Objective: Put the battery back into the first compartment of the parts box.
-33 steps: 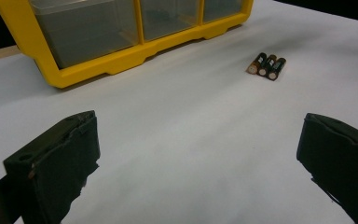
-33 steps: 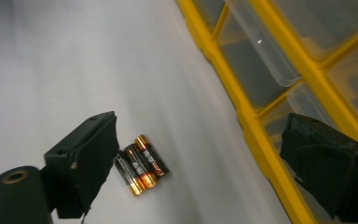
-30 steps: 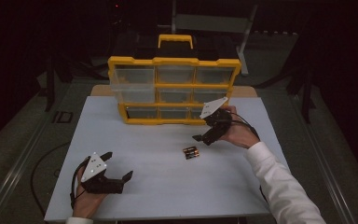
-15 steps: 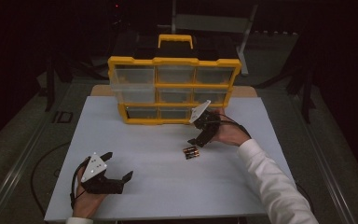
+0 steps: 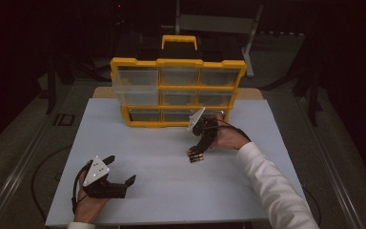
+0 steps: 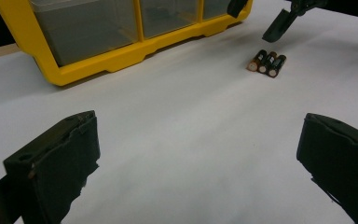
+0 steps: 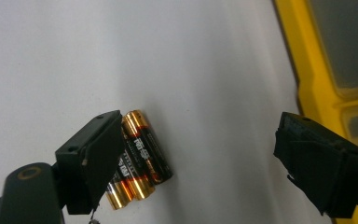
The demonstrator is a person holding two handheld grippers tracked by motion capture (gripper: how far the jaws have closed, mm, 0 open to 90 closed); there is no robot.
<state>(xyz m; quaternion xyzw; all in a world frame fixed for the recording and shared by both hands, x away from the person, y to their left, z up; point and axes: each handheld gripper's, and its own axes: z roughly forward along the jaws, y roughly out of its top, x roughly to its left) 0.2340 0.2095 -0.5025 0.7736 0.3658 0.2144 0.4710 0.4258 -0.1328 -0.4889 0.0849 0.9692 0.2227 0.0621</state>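
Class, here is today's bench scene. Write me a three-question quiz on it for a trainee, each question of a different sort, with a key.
1. True or false: the batteries lie inside a drawer of the yellow organizer.
2. How many batteries lie side by side on the white table?
3. Which hand-held gripper is nearest the batteries? A) the left hand-held gripper B) the right hand-held gripper

Key: 1. False, they lie on the table in front of the organizer. 2. Three. 3. B; its jaws stand open with one beside the batteries.
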